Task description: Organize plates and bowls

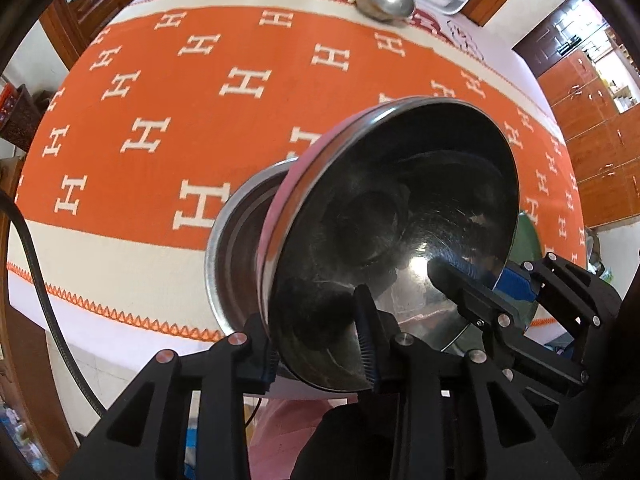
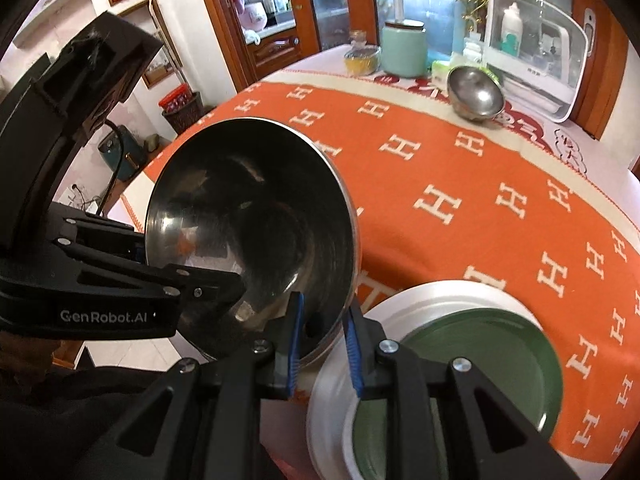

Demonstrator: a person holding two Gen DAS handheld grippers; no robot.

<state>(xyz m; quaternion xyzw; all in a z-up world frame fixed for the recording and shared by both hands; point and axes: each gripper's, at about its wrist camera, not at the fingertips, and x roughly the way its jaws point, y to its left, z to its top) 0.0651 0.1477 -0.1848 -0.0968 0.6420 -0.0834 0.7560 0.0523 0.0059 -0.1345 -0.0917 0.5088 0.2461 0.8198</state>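
saw a steel bowl [image 1: 400, 208] held tilted in the air over the near edge of the orange cloth [image 1: 256, 40], mouth turned toward both cameras. found the right gripper [image 2: 325, 320] clamped on its rim: one blue-padded finger inside the bowl, the other outside, jaws only a little apart with the thin wall pinched between them. in the left wrist view, found that same grip at the bowl's right side, black finger lying on the shiny inside, blue pad behind the rim. found the left gripper [image 1: 316, 340] astride the opposite part of the rim, outer finger just beside the outside wall, inner finger standing on the inside surface, jaws a bit parted. could not tell whether its pads pressed on the metal or merely flanked it. noted a second bowl [image 1: 232, 248], also steel, partly hidden behind and below the tilted one, close to the table's near edge; could not tell whether the two touched. to the right of the held bowl, saw a green plate [image 2: 480, 344] lying inside a white plate [image 2: 440, 292] on the cloth, just beside the right gripper's outer finger and partly under it. far across the table, well apart, saw a small bowl [image 2: 476, 92] tipped on its side, near a pale green jar [image 2: 402, 52] and a white box [image 2: 536, 52].
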